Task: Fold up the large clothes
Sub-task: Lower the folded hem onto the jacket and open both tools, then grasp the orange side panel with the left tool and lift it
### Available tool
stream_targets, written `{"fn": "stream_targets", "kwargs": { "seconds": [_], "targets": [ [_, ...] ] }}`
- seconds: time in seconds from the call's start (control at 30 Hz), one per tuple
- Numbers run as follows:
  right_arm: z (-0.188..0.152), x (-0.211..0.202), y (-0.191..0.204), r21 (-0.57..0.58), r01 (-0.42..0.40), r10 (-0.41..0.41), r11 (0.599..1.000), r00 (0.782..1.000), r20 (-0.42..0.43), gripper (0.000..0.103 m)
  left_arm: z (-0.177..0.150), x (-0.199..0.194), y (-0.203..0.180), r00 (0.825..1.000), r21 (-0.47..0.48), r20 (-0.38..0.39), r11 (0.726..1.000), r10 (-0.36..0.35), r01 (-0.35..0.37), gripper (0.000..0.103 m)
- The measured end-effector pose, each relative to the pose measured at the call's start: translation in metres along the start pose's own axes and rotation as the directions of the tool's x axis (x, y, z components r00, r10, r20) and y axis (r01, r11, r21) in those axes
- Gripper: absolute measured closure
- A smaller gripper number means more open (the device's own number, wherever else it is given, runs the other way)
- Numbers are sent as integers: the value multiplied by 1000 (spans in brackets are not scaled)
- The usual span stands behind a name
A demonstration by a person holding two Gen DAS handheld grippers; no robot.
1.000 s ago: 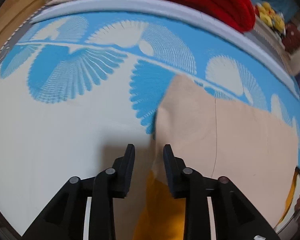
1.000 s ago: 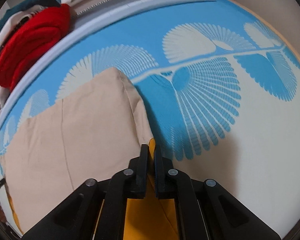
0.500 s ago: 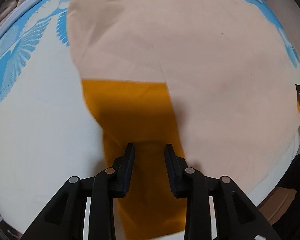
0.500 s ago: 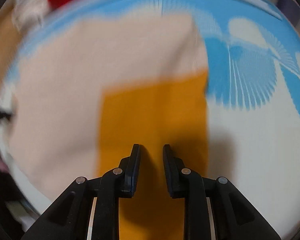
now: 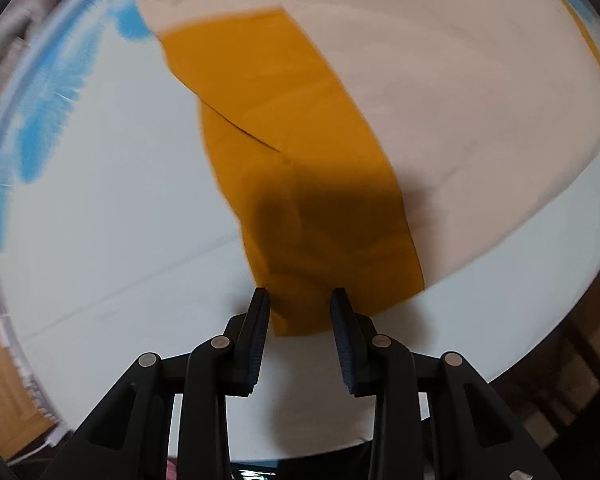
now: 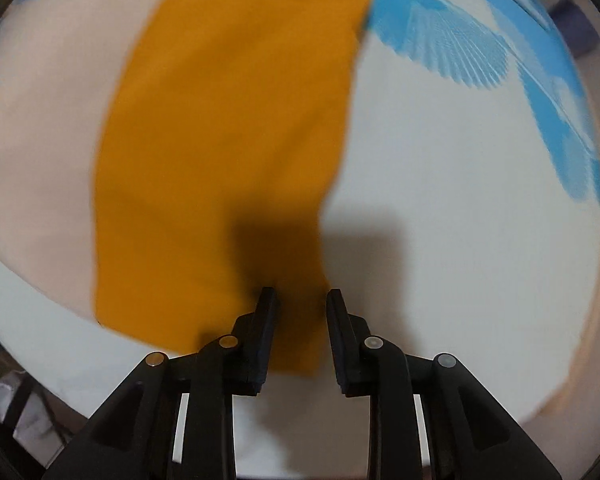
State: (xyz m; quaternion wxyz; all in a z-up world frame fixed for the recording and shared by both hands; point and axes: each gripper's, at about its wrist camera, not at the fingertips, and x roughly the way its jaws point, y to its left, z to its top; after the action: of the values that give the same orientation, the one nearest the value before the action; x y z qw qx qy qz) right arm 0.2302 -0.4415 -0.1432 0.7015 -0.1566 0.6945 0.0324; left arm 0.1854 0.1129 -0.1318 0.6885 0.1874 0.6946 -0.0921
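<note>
Right tongs [image 6: 298, 294] released orange cloth [image 6: 220, 140].

Right gripper [image 6: 298, 296]: two black fingers [image 6: 266, 320] standing apart, nothing clamped, pointing down over the lower corner of the cloth. Mustard-orange panel [image 6: 228, 140]: lies flat, long edge running top to bottom. Beige garment [image 6: 40, 128]: spread beneath and to the left of the panel. Bed sheet [image 6: 440, 220]: white, with blue fan pattern [image 6: 460, 52] at upper right. Picture slightly blurred.
</note>
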Motion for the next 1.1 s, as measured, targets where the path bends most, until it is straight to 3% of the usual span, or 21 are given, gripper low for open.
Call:
{"fn": "stream_targets", "kwargs": {
  "seconds": [0.07, 0.13, 0.2, 0.23, 0.3, 0.33, 0.43, 0.57, 0.7, 0.73, 0.77, 0.83, 0.93, 1.0, 1.03, 1.1],
  "targets": [
    [-8, -15, -5, 43, 128, -129, 991, 991, 18, 78, -10, -35, -4, 989, -105, 144, 994, 17, -2, 73],
    [-12, -49, -8, 138, 165, -183, 977, 973, 138, 78, -24, -65, -7, 956, -242, 293, 968, 5, 69, 73],
    [-25, -104, -3, 276, 64, -163, 959, 922, 352, 78, -44, -82, -15, 919, -320, 395, 936, -11, 149, 73],
    [-28, -124, 5, 300, 15, -148, 954, 892, 427, 78, -54, -94, -25, 896, -363, 444, 917, 14, 165, 73],
    [-49, -166, 32, 317, -78, -133, 945, 794, 593, 74, -60, -108, -38, 876, -407, 479, 899, 62, 159, 73],
    [-57, -176, 51, 309, -102, -124, 946, 763, 634, 74, -64, -113, -47, 868, -421, 490, 893, 78, 158, 73],
    [-72, -189, 109, 266, -168, -64, 949, 725, 686, 74, -73, -121, -59, 845, -448, 521, 881, 119, 152, 73],
    [-76, -184, 179, 180, -164, -9, 970, 716, 698, 74, -83, -120, -71, 820, -468, 549, 873, 163, 140, 73],
    [-70, -158, 220, 116, -145, 31, 983, 746, 665, 74, -94, -102, -78, 812, -466, 561, 871, 159, 152, 73],
    [-70, -155, 229, 102, -134, 33, 986, 747, 663, 74, -95, -94, -79, 818, -473, 552, 869, 161, 148, 73],
    [-69, -151, 236, 94, -117, 27, 989, 753, 657, 74, -92, -83, -76, 837, -482, 528, 863, 146, 153, 73],
    [-62, -142, 246, 89, -96, 17, 991, 765, 643, 74, -89, -73, -72, 850, -494, 517, 847, 103, 198, 73],
    [-56, -126, 255, 95, -75, -2, 993, 774, 633, 74, -89, -62, -70, 844, -491, 530, 841, 82, 227, 73],
    [-48, -113, 258, 112, -48, -31, 993, 788, 614, 74, -90, -51, -68, 854, -498, 516, 835, 66, 237, 73],
    [-41, -104, 257, 134, -45, -45, 990, 799, 600, 74, -90, -43, -63, 862, -507, 505, 820, 33, 266, 73],
    [-28, -89, 251, 166, -68, -41, 984, 816, 577, 74, -89, -35, -58, 862, -523, 507, 790, -13, 320, 73]
  ]
}}
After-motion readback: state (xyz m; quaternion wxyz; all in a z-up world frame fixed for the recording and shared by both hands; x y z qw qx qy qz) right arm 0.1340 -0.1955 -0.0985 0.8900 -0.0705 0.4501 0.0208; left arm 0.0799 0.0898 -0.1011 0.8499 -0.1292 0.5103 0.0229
